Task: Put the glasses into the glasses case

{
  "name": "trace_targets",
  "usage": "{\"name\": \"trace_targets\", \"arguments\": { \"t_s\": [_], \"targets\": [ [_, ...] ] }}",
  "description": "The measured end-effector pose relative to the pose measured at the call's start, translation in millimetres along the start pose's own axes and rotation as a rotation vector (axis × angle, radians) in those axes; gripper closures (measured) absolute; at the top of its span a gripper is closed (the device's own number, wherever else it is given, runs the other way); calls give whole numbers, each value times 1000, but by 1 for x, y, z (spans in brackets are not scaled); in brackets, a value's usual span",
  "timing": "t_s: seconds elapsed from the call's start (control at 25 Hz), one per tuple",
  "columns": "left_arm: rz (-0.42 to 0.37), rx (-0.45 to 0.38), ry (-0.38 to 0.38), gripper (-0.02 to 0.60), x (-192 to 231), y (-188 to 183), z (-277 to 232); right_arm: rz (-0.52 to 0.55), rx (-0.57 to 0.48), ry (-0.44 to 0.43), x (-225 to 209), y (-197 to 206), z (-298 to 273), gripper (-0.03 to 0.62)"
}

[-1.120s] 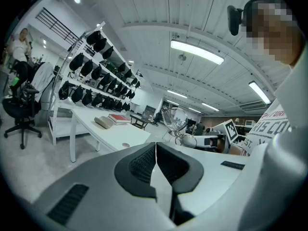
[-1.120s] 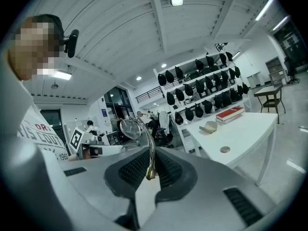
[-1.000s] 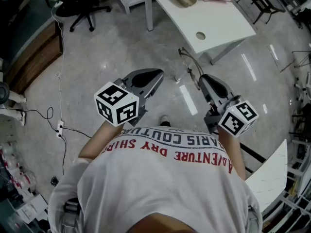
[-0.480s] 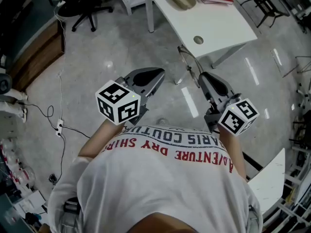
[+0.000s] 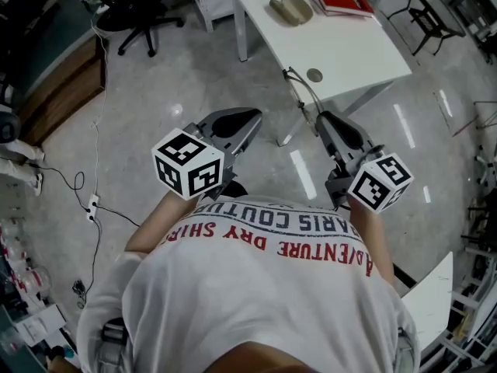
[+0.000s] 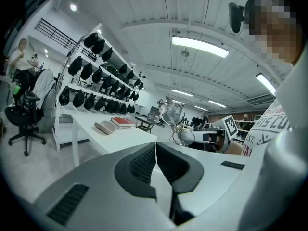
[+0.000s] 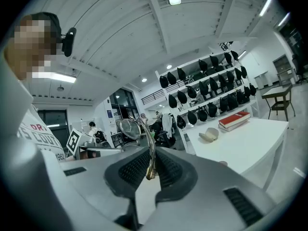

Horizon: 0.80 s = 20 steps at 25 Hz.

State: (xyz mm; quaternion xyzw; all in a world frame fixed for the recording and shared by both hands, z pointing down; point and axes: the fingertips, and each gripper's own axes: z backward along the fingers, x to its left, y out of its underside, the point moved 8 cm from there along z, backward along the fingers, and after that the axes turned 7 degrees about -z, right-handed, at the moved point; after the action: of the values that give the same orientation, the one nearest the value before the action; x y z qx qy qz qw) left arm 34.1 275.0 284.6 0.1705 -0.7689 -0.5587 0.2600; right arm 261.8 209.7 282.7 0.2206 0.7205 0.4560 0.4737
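Observation:
A tan glasses case (image 5: 291, 8) lies closed near the far end of the white table (image 5: 349, 49); it also shows in the left gripper view (image 6: 104, 127) and the right gripper view (image 7: 209, 135). My right gripper (image 5: 321, 117) is shut on one temple of the wire-rimmed glasses (image 5: 299, 92), held in the air just short of the table's near edge. The temple sits between the pads (image 7: 151, 150), and the lenses (image 7: 130, 128) stick up to the left. My left gripper (image 5: 255, 117) hangs beside it over the floor, shut with nothing in it (image 6: 156, 148).
A red book (image 5: 342, 0) lies next to the case. A round cable hole (image 5: 314, 75) sits near the table's near edge. An office chair (image 5: 136, 10) stands far left, cables trail over the floor (image 5: 89, 200), and helmet shelves (image 6: 96, 81) line the wall behind the table.
Both grippers have moved forward together toward the table, whose near edge now lies right by the glasses. The right gripper keeps its hold on the glasses.

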Motion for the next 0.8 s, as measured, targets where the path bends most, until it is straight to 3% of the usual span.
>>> {"name": "trace_targets", "arguments": {
  "t_s": [0.44, 0.8],
  "targets": [
    [2, -12, 5, 552, 51, -6, -18, 5, 1, 12, -25, -11, -47, 548],
    [11, 29, 74, 552, 135, -35, -58, -35, -6, 83, -61, -41, -116, 548]
  ]
}}
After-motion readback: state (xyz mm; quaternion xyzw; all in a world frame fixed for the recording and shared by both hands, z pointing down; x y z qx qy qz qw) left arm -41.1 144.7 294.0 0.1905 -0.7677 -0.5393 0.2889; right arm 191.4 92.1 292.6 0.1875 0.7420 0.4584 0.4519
